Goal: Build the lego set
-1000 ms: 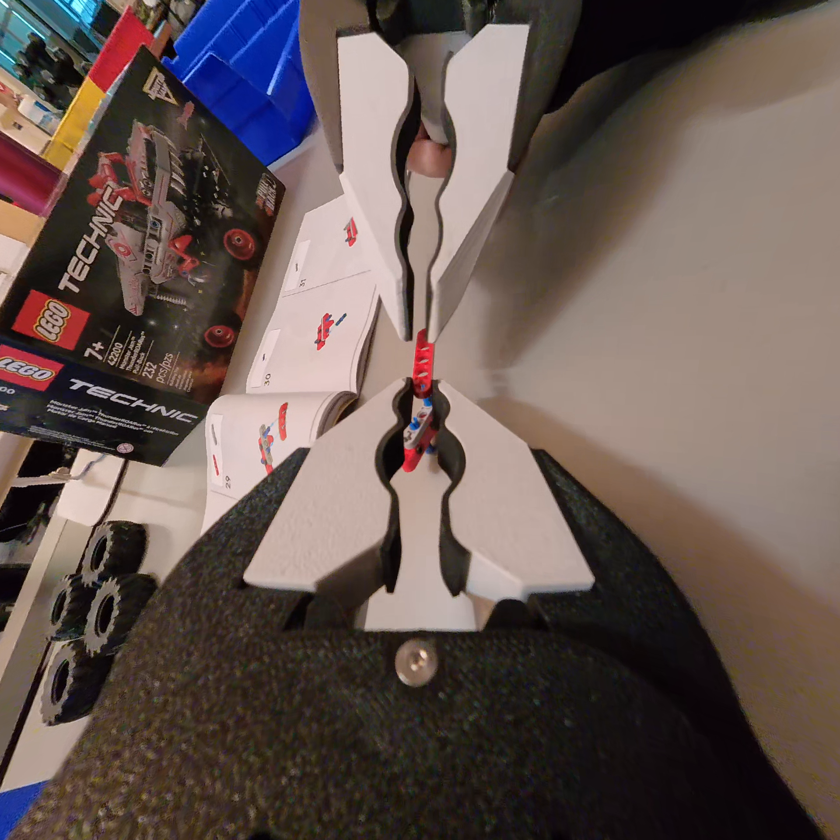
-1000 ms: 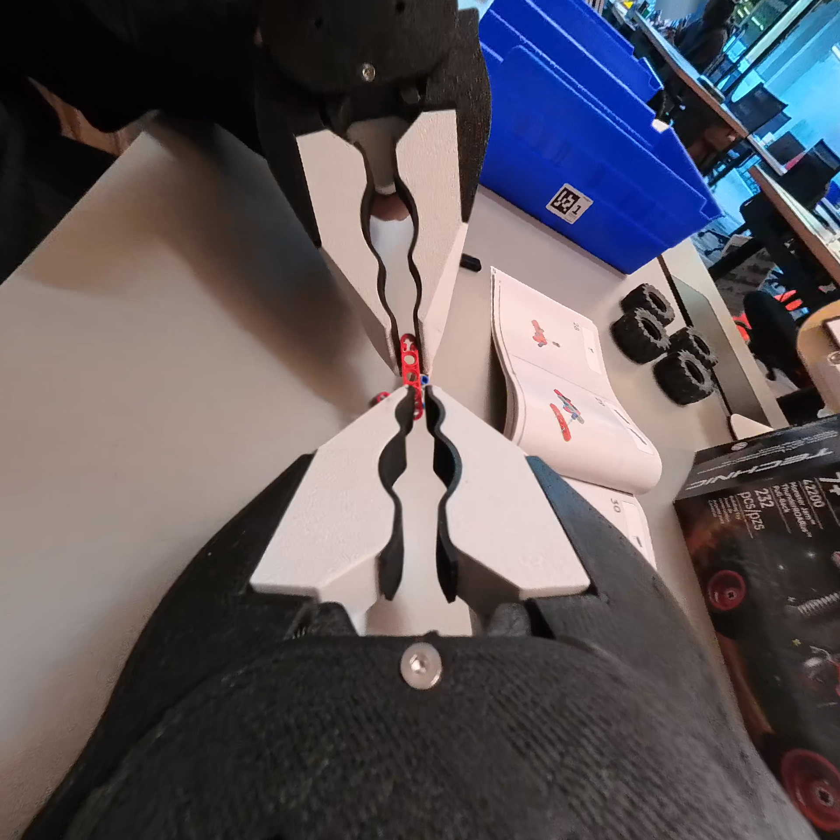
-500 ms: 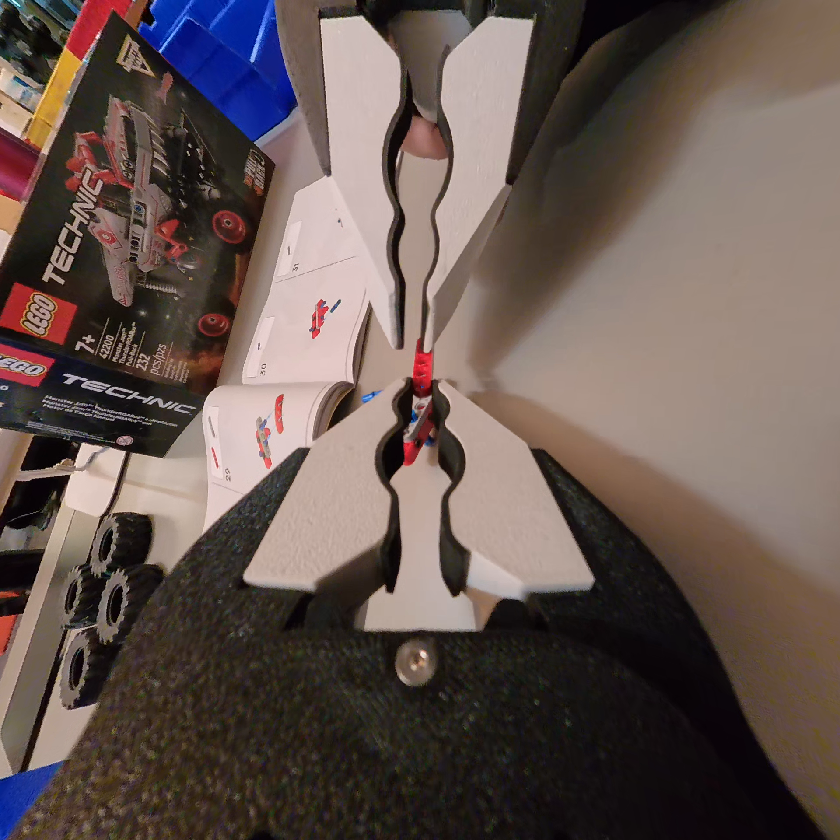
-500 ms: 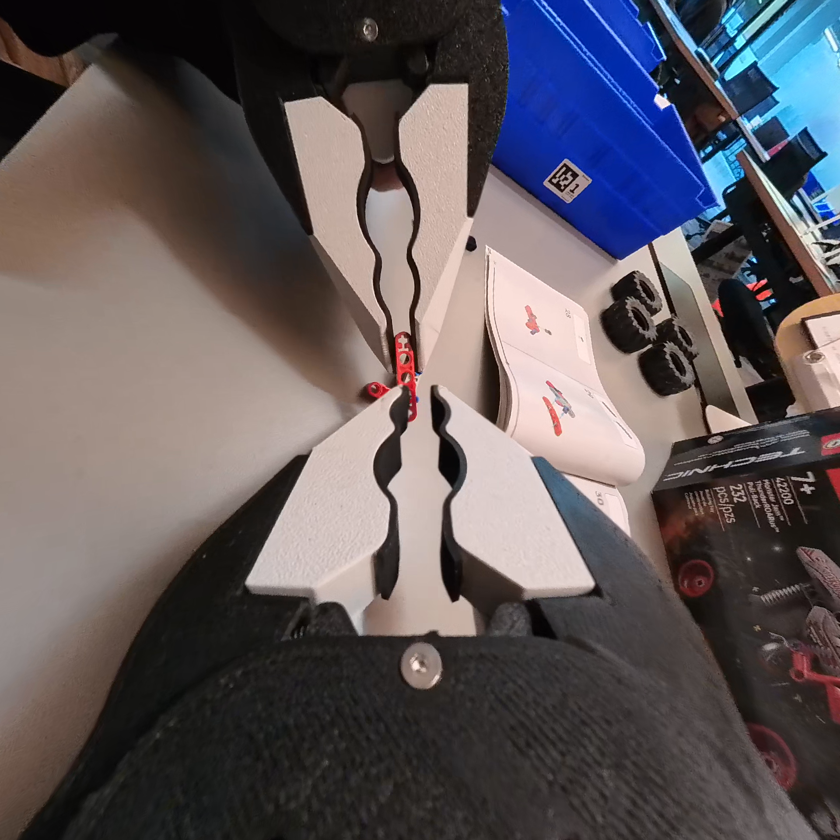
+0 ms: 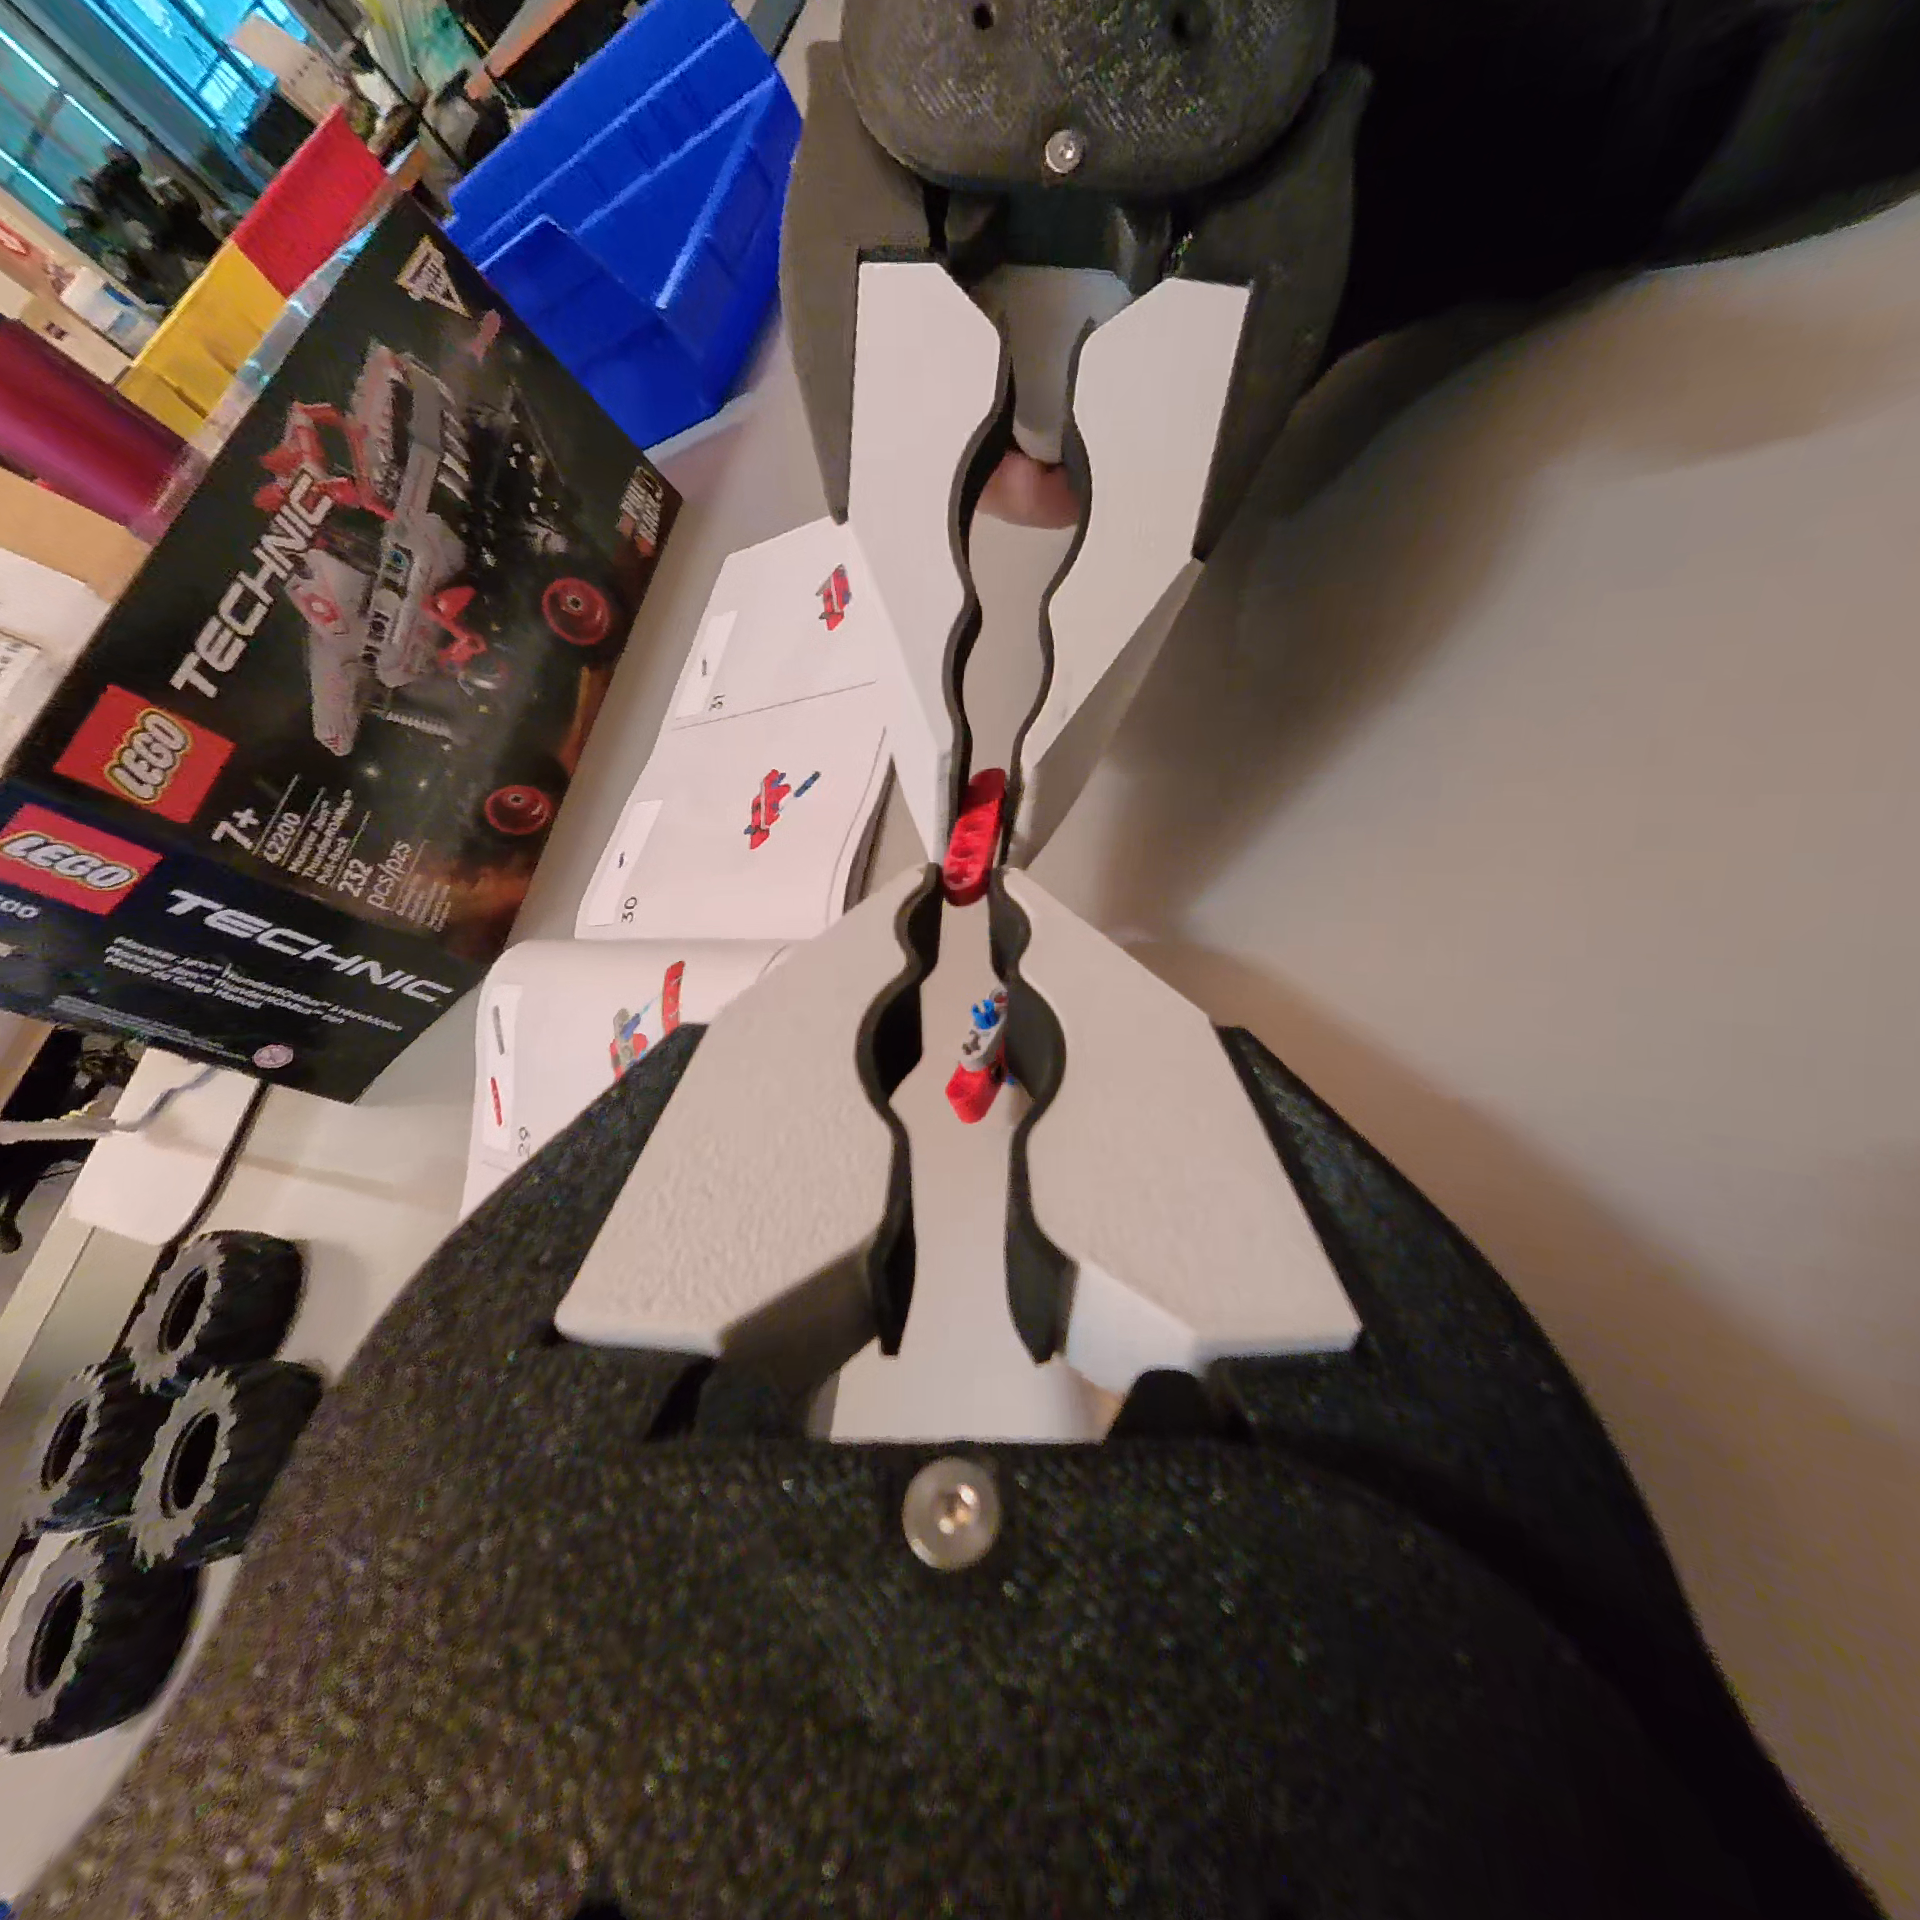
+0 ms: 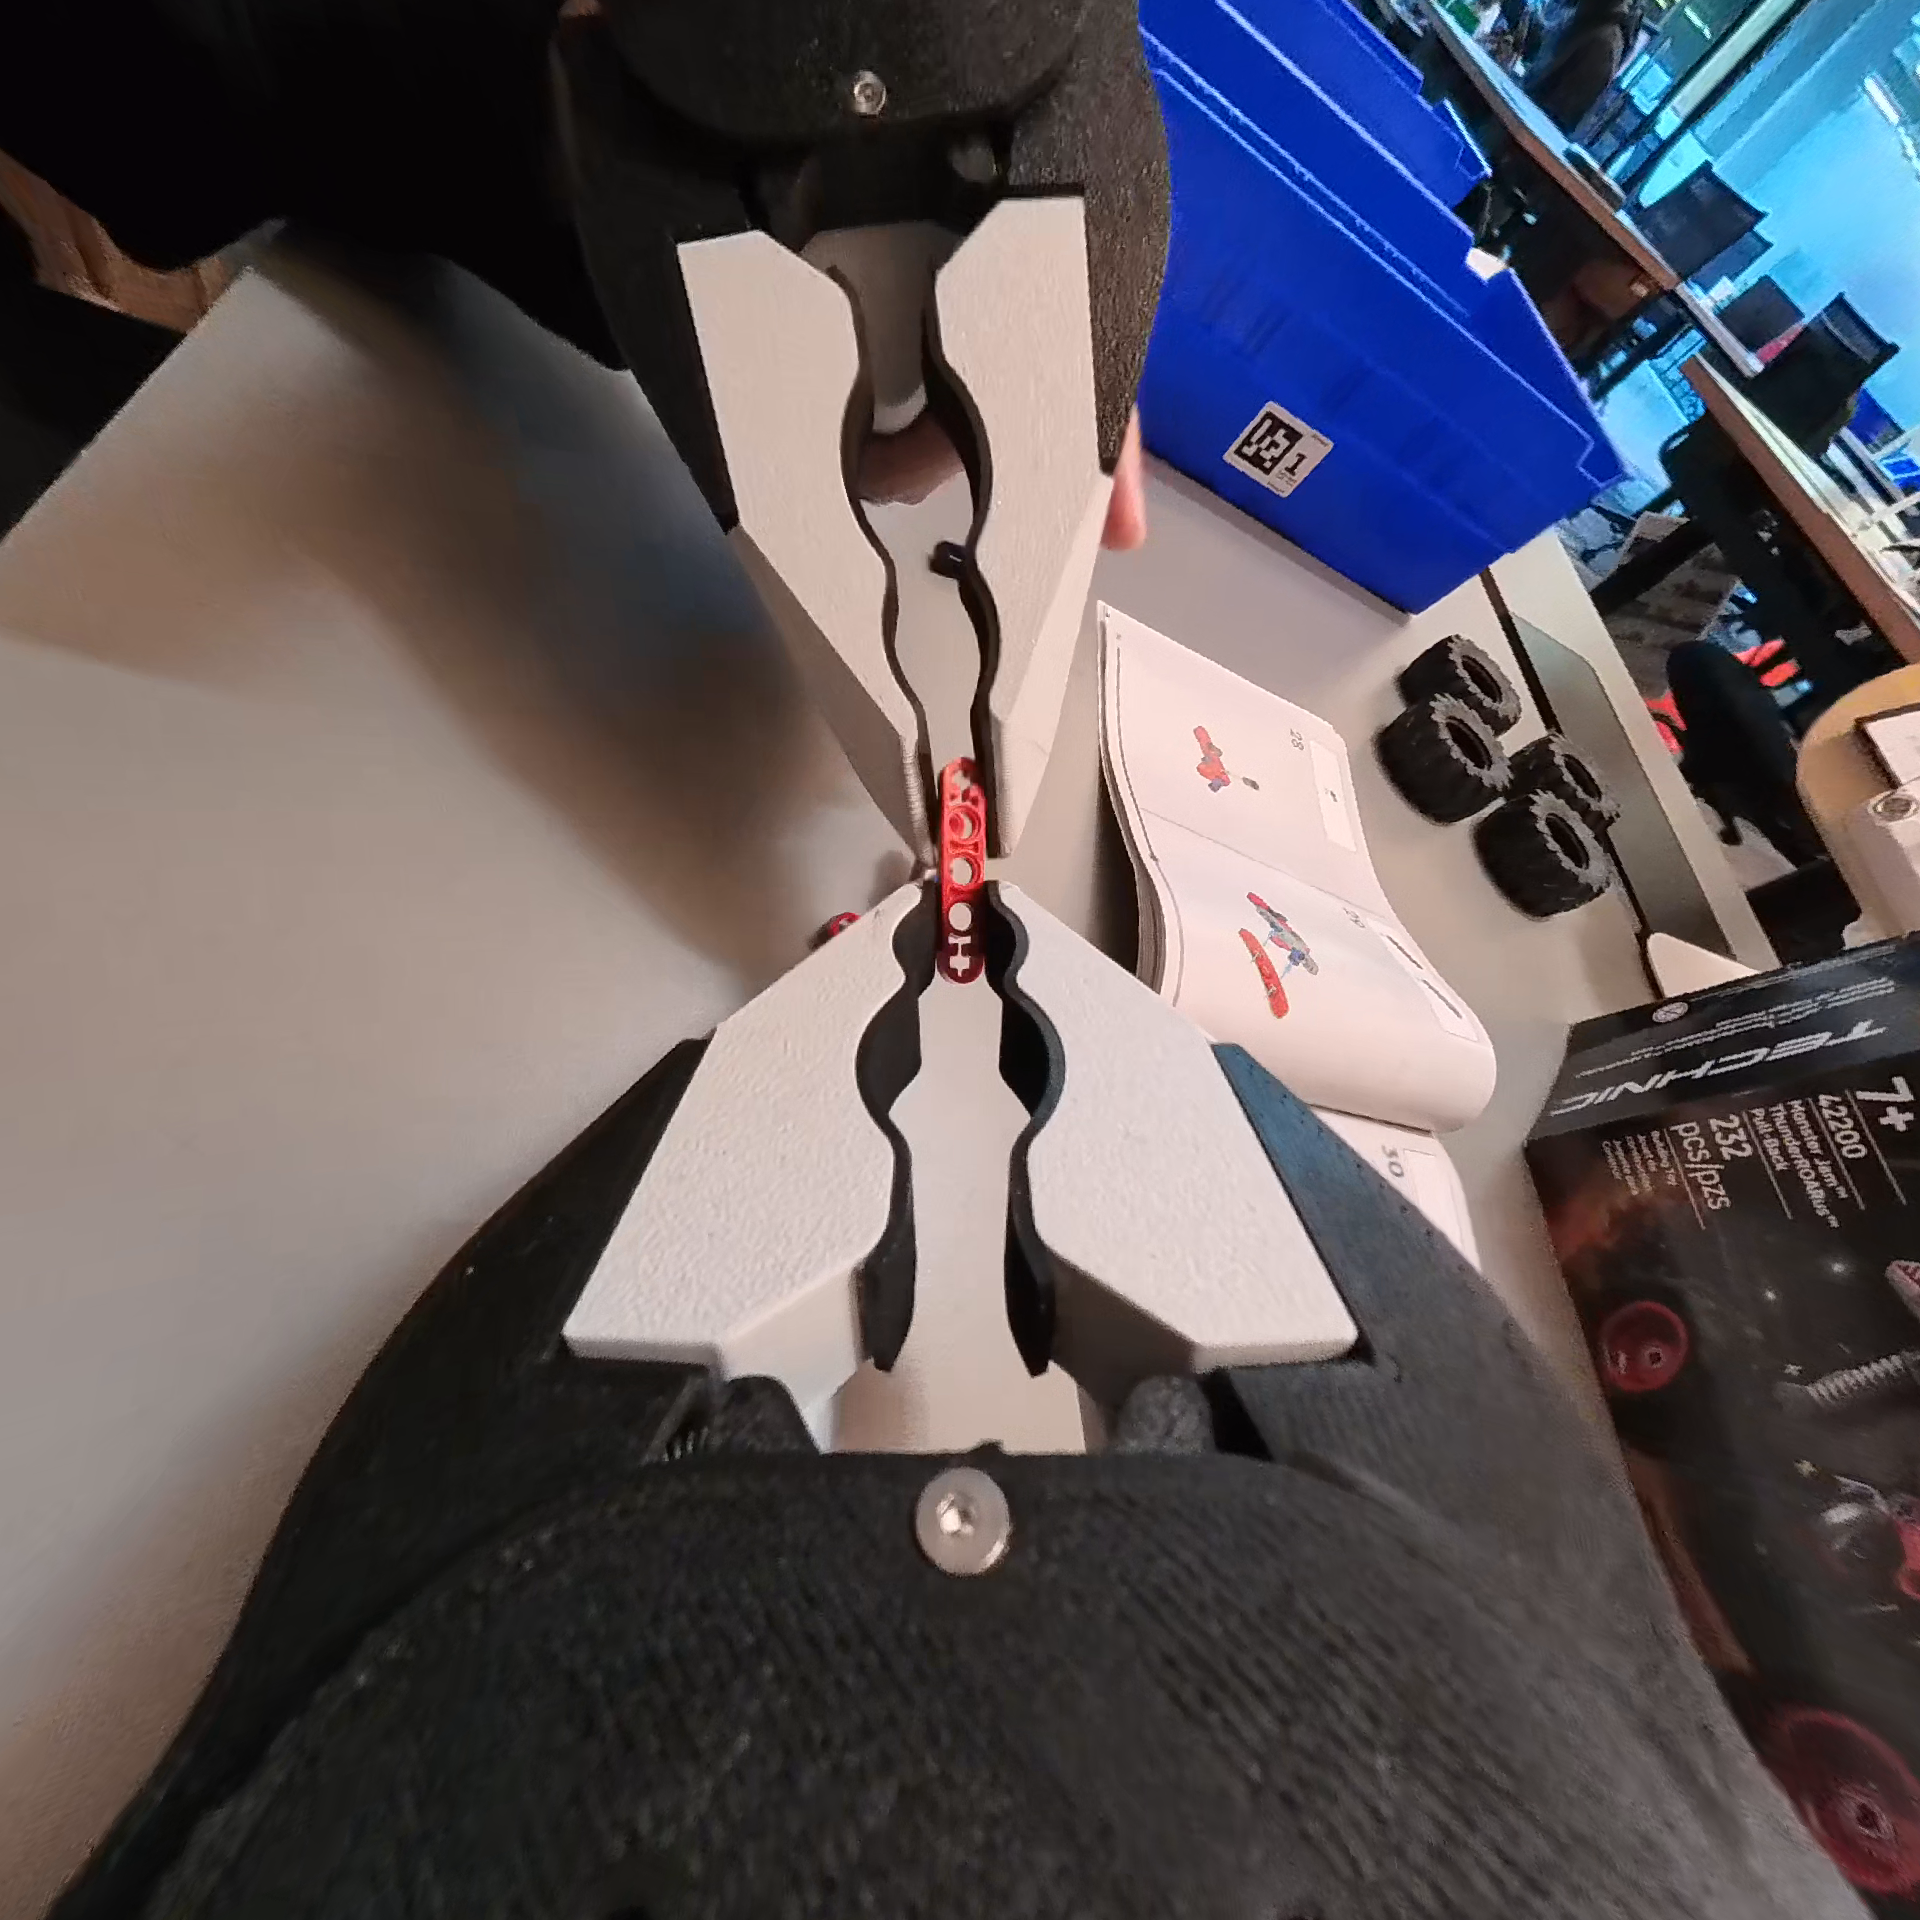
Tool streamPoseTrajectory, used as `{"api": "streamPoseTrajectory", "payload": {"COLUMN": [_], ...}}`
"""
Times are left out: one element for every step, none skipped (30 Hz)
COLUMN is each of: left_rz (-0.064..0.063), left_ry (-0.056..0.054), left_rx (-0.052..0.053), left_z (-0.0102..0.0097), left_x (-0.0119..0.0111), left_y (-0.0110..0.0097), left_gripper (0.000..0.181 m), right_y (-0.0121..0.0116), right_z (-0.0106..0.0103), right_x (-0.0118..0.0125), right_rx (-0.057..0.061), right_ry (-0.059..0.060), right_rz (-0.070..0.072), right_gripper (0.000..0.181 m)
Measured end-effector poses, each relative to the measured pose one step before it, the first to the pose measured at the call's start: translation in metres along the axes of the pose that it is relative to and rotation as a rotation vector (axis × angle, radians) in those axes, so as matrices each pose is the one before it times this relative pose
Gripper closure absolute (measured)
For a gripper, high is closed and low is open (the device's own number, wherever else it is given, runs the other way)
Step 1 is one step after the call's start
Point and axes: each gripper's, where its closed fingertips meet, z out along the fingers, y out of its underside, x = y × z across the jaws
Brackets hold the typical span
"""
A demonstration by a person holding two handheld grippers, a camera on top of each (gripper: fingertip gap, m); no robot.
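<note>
Both grippers, left gripper [image 5: 966, 883] and right gripper [image 6: 961, 914], now clench the red beam [image 6: 960, 878]; right regripped, so joining can proceed.

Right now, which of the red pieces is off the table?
The flat red strip with holes, pinched between the left tool and right tool. The other red piece, with blue and white bits, lies on the table.

Pale table [image 5: 1558, 831], blue bins [image 6: 1351, 312], desks [image 6: 1766, 436] behind.
</note>
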Motion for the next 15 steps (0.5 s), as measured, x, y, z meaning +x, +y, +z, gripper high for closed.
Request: {"api": "streamPoseTrajectory", "payload": {"left_rz": [-0.0010, -0.0042, -0.0031, -0.0017, -0.0018, -0.0013, 0.0010, 0.0032, 0.0046, 0.0054, 0.0024, -0.0021, -0.0041, -0.0042, -0.0033], "left_ry": [-0.0069, -0.0099, -0.0027, 0.0097, 0.0098, 0.0019, 0.0030, 0.0059, 0.0019, -0.0019, -0.0013, 0.0011, 0.0002, -0.0034, 0.0039], "left_rx": [-0.0040, -0.0077, -0.0038, 0.0034, 0.0054, 0.0014, -0.0021, -0.0011, 0.0006, -0.0032, -0.0058, -0.0040, -0.0013, 0.0000, -0.0014], "left_z": [0.00043, 0.00061, 0.00054, 0.00009, -0.00005, -0.00022, -0.00013, -0.00007, -0.00011, -0.00017, -0.00011, -0.00004, -0.00008, 0.00004, 0.00027], "left_x": [-0.00064, -0.00131, -0.00044, 0.00134, 0.00113, -0.00014, -0.00014, 0.00023, -0.00012, -0.00078, -0.00079, -0.00053, -0.00057, -0.00101, 0.00001], "left_y": [0.00037, 0.00120, 0.00116, 0.00022, -0.00015, 0.00056, 0.00110, 0.00103, 0.00097, 0.00168, 0.00210, 0.00200, 0.00166, 0.00170, 0.00164], "left_gripper": [0.176, 0.176, 0.176, 0.176, 0.176, 0.176, 0.176, 0.176, 0.176, 0.176, 0.176, 0.176, 0.176, 0.176, 0.176], "right_y": [-0.00001, 0.00060, 0.00099, 0.00037, 0.00048, 0.00019, 0.00019, 0.00092, 0.00056, 0.00029, 0.00044, 0.00061, 0.00074, 0.00054, 0.00091], "right_z": [-0.00086, -0.00102, -0.00092, -0.00057, -0.00026, 0.00010, 0.00058, 0.00131, 0.00142, 0.00133, 0.00126, 0.00175, 0.00186, 0.00139, 0.00129], "right_x": [-0.00027, -0.00038, 0.00002, 0.00072, 0.00173, 0.00041, -0.00089, -0.00036, -0.00014, 0.00041, 0.00065, -0.00015, 0.00008, 0.00106, -0.00024], "right_rx": [0.0054, 0.0004, -0.0038, 0.0005, -0.0007, 0.0010, 0.0011, -0.0051, -0.0058, -0.0054, -0.0065, -0.0065, -0.0052, -0.0037, -0.0049], "right_ry": [-0.0034, -0.0035, -0.0022, 0.0018, 0.0090, 0.0011, -0.0100, -0.0061, -0.0028, 0.0021, 0.0000, -0.0073, -0.0071, 0.0006, -0.0054], "right_rz": [0.0019, -0.0025, -0.0023, -0.0009, 0.0000, 0.0018, 0.0082, 0.0085, -0.0002, -0.0017, 0.0070, 0.0171, 0.0212, 0.0190, 0.0141], "right_gripper": [0.175, 0.168, 0.165, 0.166, 0.171, 0.174, 0.176, 0.176, 0.176, 0.176, 0.176, 0.176, 0.176, 0.176, 0.176]}}
